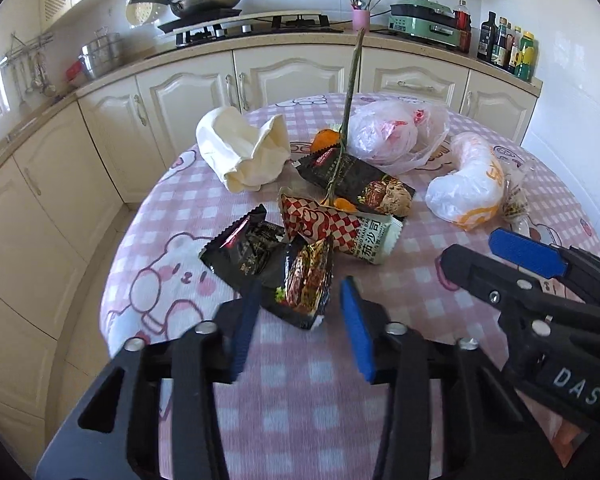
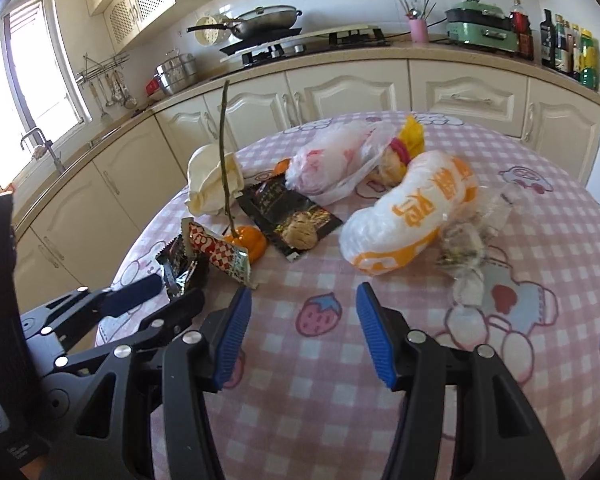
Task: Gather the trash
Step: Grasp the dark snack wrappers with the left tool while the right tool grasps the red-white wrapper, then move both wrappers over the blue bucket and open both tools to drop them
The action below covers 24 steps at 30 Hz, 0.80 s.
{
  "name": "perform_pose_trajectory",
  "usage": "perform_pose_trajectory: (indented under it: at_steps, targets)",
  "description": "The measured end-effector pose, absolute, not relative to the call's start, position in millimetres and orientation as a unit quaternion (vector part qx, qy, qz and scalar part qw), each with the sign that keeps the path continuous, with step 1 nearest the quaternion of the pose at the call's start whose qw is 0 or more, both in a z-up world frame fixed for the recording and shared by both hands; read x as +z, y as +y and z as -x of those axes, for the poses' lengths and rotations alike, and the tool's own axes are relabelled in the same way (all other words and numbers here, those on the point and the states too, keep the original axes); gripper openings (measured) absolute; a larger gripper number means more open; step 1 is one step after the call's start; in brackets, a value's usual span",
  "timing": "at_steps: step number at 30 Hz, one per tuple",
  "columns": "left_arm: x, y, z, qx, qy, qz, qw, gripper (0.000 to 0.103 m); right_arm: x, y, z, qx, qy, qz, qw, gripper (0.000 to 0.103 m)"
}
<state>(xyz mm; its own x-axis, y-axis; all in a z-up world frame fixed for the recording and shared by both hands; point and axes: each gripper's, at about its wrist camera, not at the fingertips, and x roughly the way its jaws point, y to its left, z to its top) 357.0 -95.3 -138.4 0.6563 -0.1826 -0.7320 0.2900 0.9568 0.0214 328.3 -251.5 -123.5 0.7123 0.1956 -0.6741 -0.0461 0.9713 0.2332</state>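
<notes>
Reaching in with your left gripper [image 1: 296,312], jaws spread around the black wrapper [image 1: 300,284]; squeeze next. Right gripper [image 2: 304,332] hovers open, empty.

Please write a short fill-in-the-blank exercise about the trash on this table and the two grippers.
1. The left gripper is open around a crumpled ____ snack wrapper.
2. The right gripper is open and holds ____.
3. The long thin stem rises from an ____ peel.
4. The tablecloth has a pink and white ____ pattern.

Missing words: black; nothing; orange; checked
</notes>
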Motion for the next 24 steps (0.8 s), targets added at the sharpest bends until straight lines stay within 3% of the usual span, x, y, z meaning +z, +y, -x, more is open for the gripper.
perform_pose_trajectory:
  at_steps: [1, 4, 15, 16, 17, 18, 20, 24]
  targets:
    - [-140, -94, -359, -0.135, 0.397, -0.065, 0.905, 0.015, -124, -249, -332, 0.071, 0.378, -0.100, 0.918, 0.054]
    - [-140, -84, -357, -0.144, 0.394, -0.050, 0.906, 0.009, -125, -238, -342, 0.080, 0.384, -0.085, 0.916, 0.054]
    - [-131, -43, -333, -0.142, 0.375, -0.002, 0.916, 0.008, -131, -196, -381, 0.099, 0.418, -0.064, 0.901, 0.053]
    - [-130, -40, -332, -0.141, 0.374, 0.001, 0.916, 0.008, -133, -193, -381, 0.105, 0.418, -0.061, 0.900, 0.050]
    - [-129, -36, -331, -0.141, 0.373, 0.004, 0.917, 0.008, -135, -191, -382, 0.109, 0.421, -0.060, 0.899, 0.032]
    - [-128, -31, -331, -0.141, 0.372, 0.007, 0.917, 0.008, -136, -189, -382, 0.119, 0.424, -0.064, 0.895, 0.021]
    - [-125, -25, -328, -0.140, 0.368, 0.015, 0.919, 0.007, -135, -188, -376, 0.128, 0.418, -0.065, 0.897, 0.008]
    - [-121, -9, -319, -0.135, 0.360, 0.031, 0.923, 0.007, -123, -180, -356, 0.123, 0.394, -0.046, 0.910, 0.004]
